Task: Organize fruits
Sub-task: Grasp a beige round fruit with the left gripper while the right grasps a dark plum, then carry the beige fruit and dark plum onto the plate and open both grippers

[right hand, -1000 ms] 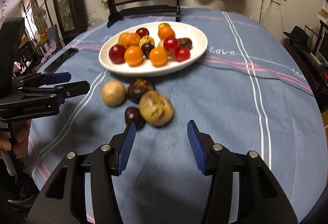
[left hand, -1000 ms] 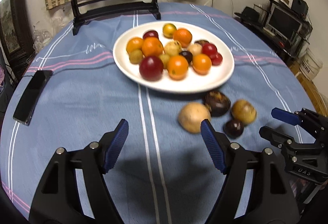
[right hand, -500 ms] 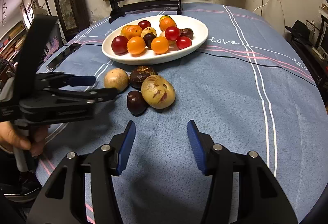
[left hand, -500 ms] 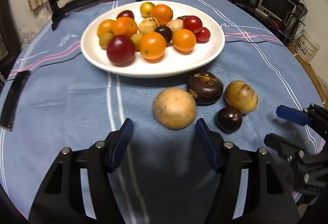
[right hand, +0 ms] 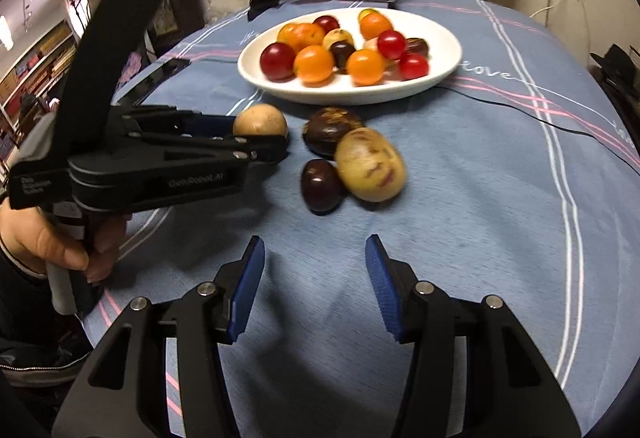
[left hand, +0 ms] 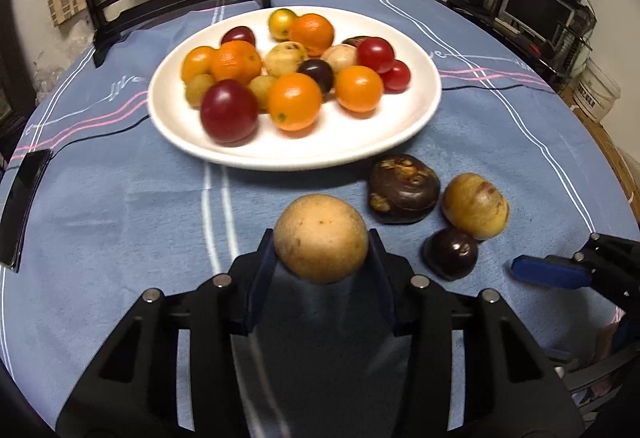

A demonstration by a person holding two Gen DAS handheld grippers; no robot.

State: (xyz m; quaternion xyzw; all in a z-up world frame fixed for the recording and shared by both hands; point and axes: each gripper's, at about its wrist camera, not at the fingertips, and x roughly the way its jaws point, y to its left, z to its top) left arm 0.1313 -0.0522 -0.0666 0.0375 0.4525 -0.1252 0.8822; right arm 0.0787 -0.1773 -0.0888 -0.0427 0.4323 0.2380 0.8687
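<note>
I count four loose fruits on the bench in front of the white plate (left hand: pixel 416 125): a tan round fruit (left hand: pixel 320 238), a wrinkled dark brown fruit (left hand: pixel 403 188), a yellow-brown mottled fruit (left hand: pixel 475 205) and a small dark purple fruit (left hand: pixel 451 252). The last three lie bunched together, the purple one touching the mottled one.

On the plate I make out about fourteen fruits: five or so orange, four red, one small dark one and several pale yellow ones, but those at the back are half hidden, so my count is rough.

My left claw (left hand: pixel 320 262) is closing, with the tan fruit between its blue pads (left hand: pixel 262 270); they sit against its sides. My right claw (right hand: pixel 316 282) stands spread over bare blue striped cloth (right hand: pixel 480 197), nothing between its pads, just short of the purple fruit.

A dark phone (left hand: pixel 22 205) lies at the bench's left edge, partly cut off. I read "love" stitched on the cloth; the white lettering on the left claw's body is too blurred to read. A hand (right hand: pixel 56 238) grips its handle.
</note>
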